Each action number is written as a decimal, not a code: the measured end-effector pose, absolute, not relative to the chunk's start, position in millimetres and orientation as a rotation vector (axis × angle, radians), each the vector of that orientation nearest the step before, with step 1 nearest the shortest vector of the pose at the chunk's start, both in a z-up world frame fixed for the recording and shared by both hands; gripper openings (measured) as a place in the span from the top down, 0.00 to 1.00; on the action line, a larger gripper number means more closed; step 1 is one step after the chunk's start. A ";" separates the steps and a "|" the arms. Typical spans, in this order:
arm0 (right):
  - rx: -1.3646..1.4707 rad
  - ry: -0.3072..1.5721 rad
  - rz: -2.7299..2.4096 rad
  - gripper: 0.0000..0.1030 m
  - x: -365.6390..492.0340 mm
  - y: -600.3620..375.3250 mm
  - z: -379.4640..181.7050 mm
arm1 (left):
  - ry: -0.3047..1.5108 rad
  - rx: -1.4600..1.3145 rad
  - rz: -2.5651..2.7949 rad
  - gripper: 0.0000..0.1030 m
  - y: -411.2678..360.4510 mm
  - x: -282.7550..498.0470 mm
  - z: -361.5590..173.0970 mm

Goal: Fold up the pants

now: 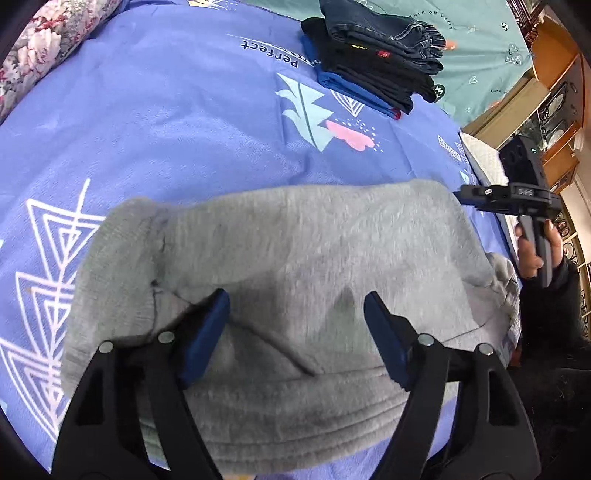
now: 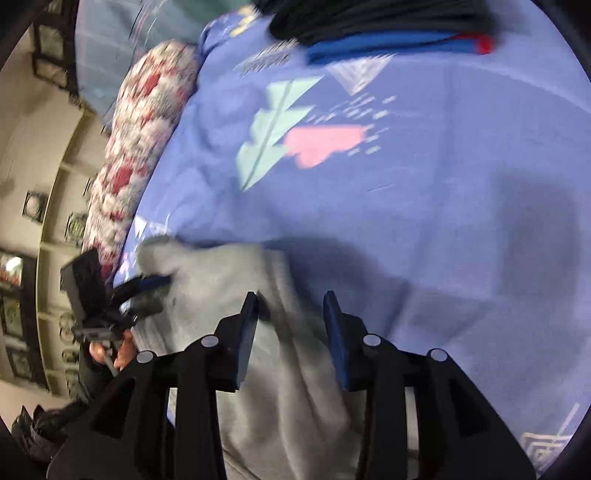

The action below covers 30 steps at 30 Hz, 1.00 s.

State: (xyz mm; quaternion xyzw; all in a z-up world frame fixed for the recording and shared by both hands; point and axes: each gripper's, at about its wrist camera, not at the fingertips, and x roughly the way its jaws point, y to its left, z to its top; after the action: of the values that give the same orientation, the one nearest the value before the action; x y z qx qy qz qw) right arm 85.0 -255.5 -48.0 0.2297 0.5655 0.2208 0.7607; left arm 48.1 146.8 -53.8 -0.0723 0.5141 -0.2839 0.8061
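Note:
Grey sweatpants (image 1: 295,240) lie folded into a wide bundle on the blue bedsheet (image 1: 184,129). My left gripper (image 1: 296,299) hovers over their near half, jaws wide apart and nothing pinched between the blue pads. In the right wrist view the pants (image 2: 207,280) run from the bottom edge up to the left. My right gripper (image 2: 291,297) stands open over their right edge, with no cloth gripped. The right gripper (image 1: 509,199) also shows at the pants' right end, held by a hand (image 1: 532,254). The left gripper (image 2: 147,288) rests at the pants' far corner.
A stack of folded dark pants (image 1: 376,55) with a blue pair at the bottom sits at the back of the bed, also blurred at the top (image 2: 369,22). A floral bolster (image 1: 48,48) lines the left side. Wooden cabinets (image 1: 554,92) stand past the bed's right edge.

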 end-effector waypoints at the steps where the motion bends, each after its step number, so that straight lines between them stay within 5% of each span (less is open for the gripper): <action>1: 0.517 1.204 0.466 0.62 78.0 -268.9 -40.1 | 1.099 -0.156 -0.611 0.26 148.2 46.9 -54.4; 8: 0.399 1.074 0.216 0.36 -13.4 -346.2 3.7 | 1.095 -0.133 -0.598 0.26 149.0 41.4 -53.1; 15: 0.362 1.096 -0.193 0.36 -110.7 -444.3 -5.1 | 1.097 -0.107 -0.604 0.11 136.1 42.1 -52.6; 20: 0.459 1.081 -0.251 0.26 -156.2 -477.3 -16.7 | 1.094 -0.104 -0.597 0.10 133.6 42.4 -53.4; 26: 0.493 1.161 -0.241 0.27 -146.9 -478.4 -53.4 | 1.091 -0.108 -0.594 0.10 133.4 41.7 -53.3; 27: 0.500 1.151 -0.224 0.33 -147.5 -478.0 -53.4 | 1.089 -0.107 -0.594 0.10 133.4 41.2 -53.3; 29: 0.451 1.140 -0.219 0.88 -153.0 -472.7 -46.5 | 1.087 -0.105 -0.596 0.10 133.3 40.5 -53.1; 30: 0.432 1.104 -0.233 0.88 -159.0 -470.0 -34.9 | 1.087 -0.104 -0.598 0.10 133.3 40.5 -53.1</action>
State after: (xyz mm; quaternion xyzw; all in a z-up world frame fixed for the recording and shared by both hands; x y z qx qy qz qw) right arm -159.0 -470.0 -34.9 0.2032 0.5191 -0.1096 0.8230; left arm 40.5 133.3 -53.1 -0.0489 0.5091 -0.2800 0.8124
